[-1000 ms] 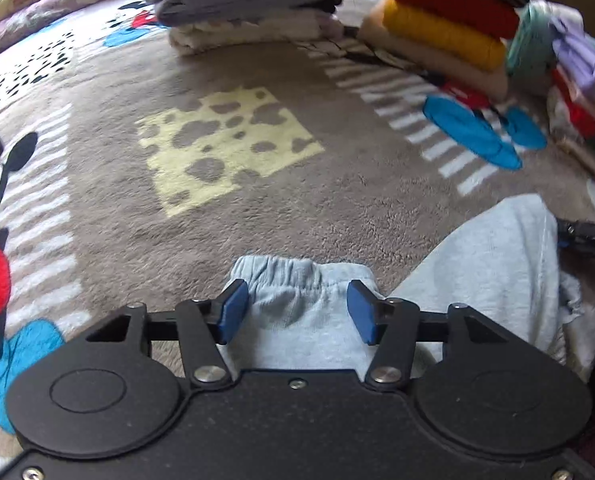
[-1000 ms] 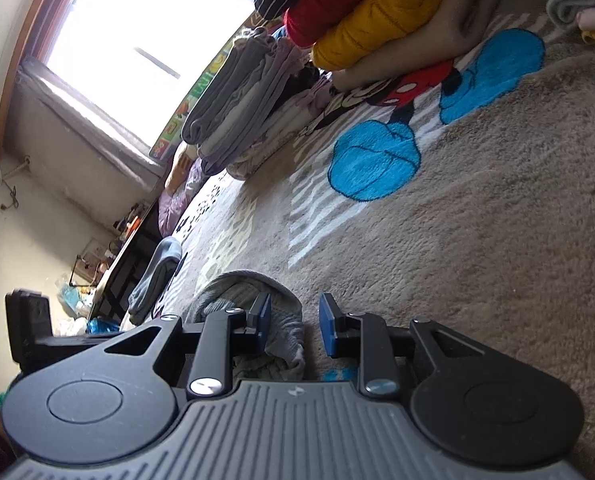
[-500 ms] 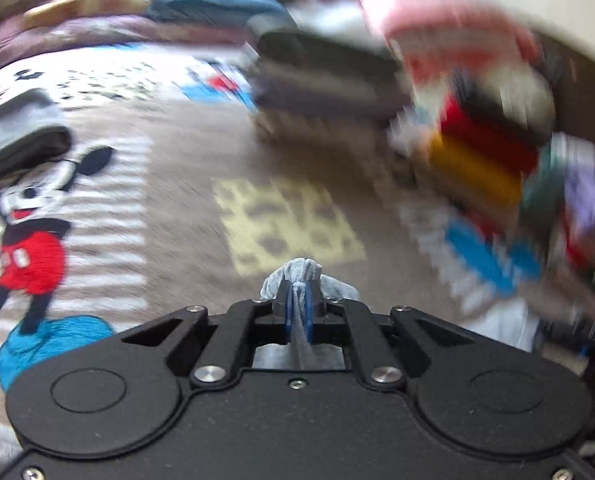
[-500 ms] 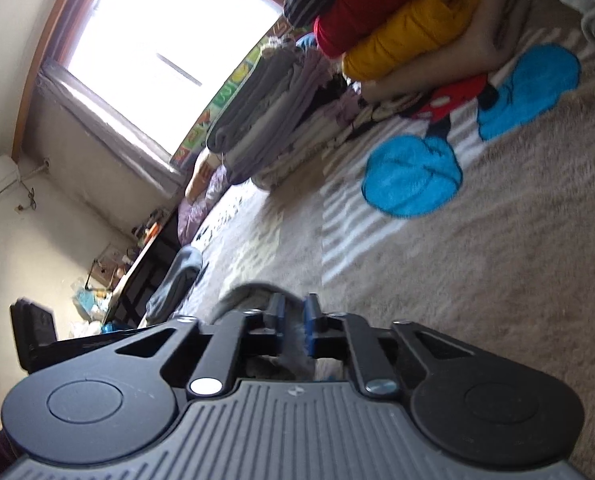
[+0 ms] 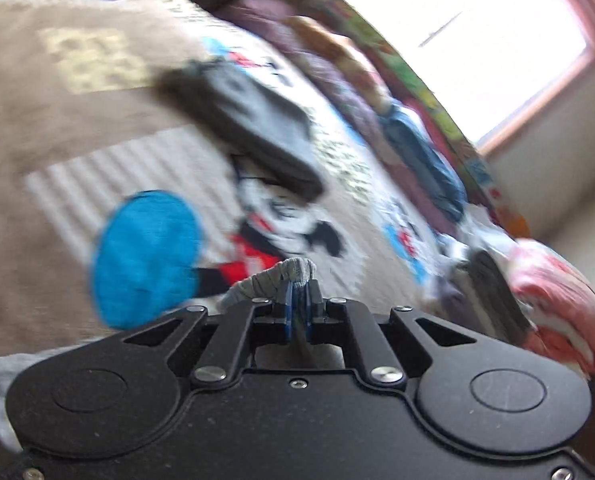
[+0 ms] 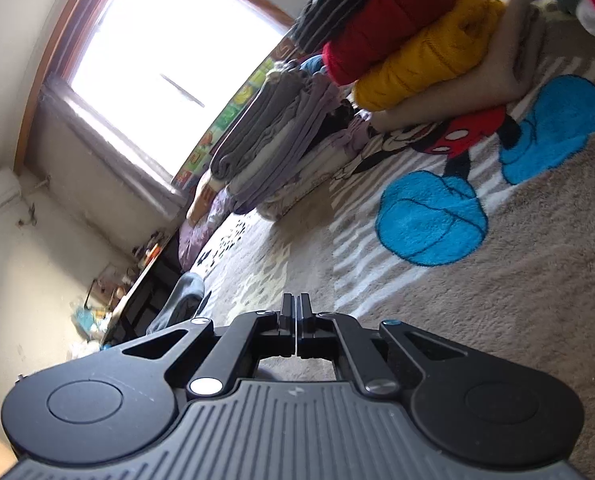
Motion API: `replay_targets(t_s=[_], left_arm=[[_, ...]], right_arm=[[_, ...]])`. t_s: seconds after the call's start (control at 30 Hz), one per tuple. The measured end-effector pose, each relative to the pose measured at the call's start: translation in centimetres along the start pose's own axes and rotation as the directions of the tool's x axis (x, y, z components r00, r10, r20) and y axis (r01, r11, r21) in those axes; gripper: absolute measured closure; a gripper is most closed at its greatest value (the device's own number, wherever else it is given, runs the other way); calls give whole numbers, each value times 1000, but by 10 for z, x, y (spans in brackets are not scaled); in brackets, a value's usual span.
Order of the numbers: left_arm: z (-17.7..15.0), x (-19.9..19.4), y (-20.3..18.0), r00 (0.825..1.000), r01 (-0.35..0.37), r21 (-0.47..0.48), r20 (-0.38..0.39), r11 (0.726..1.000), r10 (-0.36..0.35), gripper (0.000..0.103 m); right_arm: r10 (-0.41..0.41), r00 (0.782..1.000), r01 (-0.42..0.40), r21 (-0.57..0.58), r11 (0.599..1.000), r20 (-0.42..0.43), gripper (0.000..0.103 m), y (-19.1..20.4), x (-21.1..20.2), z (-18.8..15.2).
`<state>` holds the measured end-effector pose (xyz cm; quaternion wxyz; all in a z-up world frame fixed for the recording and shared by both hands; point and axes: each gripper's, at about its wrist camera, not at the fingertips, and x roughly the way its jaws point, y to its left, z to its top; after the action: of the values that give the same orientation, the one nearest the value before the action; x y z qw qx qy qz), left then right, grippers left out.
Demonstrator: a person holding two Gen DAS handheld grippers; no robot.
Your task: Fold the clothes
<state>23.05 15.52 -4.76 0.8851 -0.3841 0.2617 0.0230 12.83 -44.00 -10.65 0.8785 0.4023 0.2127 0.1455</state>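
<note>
My left gripper (image 5: pixel 297 300) is shut on a bunched fold of the light grey-blue garment (image 5: pixel 273 280), whose cloth pokes out above the blue pads and trails down to the left under the gripper body. The left wrist view is blurred by motion. My right gripper (image 6: pixel 296 312) has its jaws pressed together above the carpet; no cloth shows between the fingertips in this view, and anything held below is hidden by the gripper body.
A brown Mickey Mouse blanket (image 6: pixel 497 300) covers the surface. Folded stacks stand at its far side: grey and lilac clothes (image 6: pixel 281 140), red, yellow and beige ones (image 6: pixel 429 48). A folded dark grey garment (image 5: pixel 253 120) lies on the blanket. A window (image 6: pixel 169 52) is behind.
Both grippers closed from open. The left one took hold of the grey-blue garment, lifted it and swung left toward the window side. The right one's view shifted slightly and the garment left it.
</note>
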Motion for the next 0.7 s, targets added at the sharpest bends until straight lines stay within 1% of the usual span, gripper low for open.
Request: replay_targets(t_s=[0.07,0.1,0.13,0.17,0.2,0.27,0.3,0.33,0.37,0.4,0.43,0.53,0.6,0.63,0.67,0.7], left_arm=[[-3,-3,7,1000,-11,4,4,1000,11,100],[-5,-5,10,1000,-16,6,5,1000,16,99],[-6,-7,14,1000,-21,8,7,1000,21,97],[-8,-8,17,1000,-27,10,9,1000,27,97],[-9,-10,21,999,-32,12,11,999,32,97],[-13,-13,27,999,-43,16,15,999,42,94],[-14,-15,31,999,-47,20,16,999,47,89],[-14,-19,30,999,-43,52,18,998,42,86],[-14,-23,29,999,-38,84,18,996,36,84],[-14,-28,28,999,-33,116,19,993,31,80],[-14,-32,28,999,-28,147,20,989,26,77],[-15,-44,25,1000,-15,244,19,970,11,76],[-20,-50,20,999,-31,363,1,931,33,76],[-25,-51,17,998,-47,433,-7,900,56,76],[-30,-51,13,997,-62,501,-13,863,79,76],[-34,-51,10,994,-76,567,-17,821,103,76]], right_arm=[[39,999,-39,-28,999,-1,91,5,-8,0],[52,999,-52,-51,997,-3,77,9,-13,-1],[65,998,-65,-76,995,-6,55,14,-19,-1],[77,997,-78,-101,992,-10,48,18,-24,-2],[90,996,-91,-126,988,-14,45,23,-30,-3],[112,993,-115,-180,977,-26,44,34,-42,-6],[115,993,-120,-224,967,-33,44,41,-48,-10],[101,994,-109,-292,950,-41,43,51,-51,-15],[84,995,-96,-363,927,-49,42,61,-53,-20],[67,996,-84,-431,899,-56,42,71,-56,-25],[38,997,-68,-499,864,-71,42,79,-55,-32],[-52,992,-32,-637,770,-113,42,94,-45,-55],[-108,987,-9,-706,709,-120,42,101,-38,-69],[-138,984,11,-730,684,-114,42,103,-35,-74],[-156,982,24,-737,675,-110,42,103,-33,-77],[-162,981,34,-729,684,-107,44,102,-31,-77]])
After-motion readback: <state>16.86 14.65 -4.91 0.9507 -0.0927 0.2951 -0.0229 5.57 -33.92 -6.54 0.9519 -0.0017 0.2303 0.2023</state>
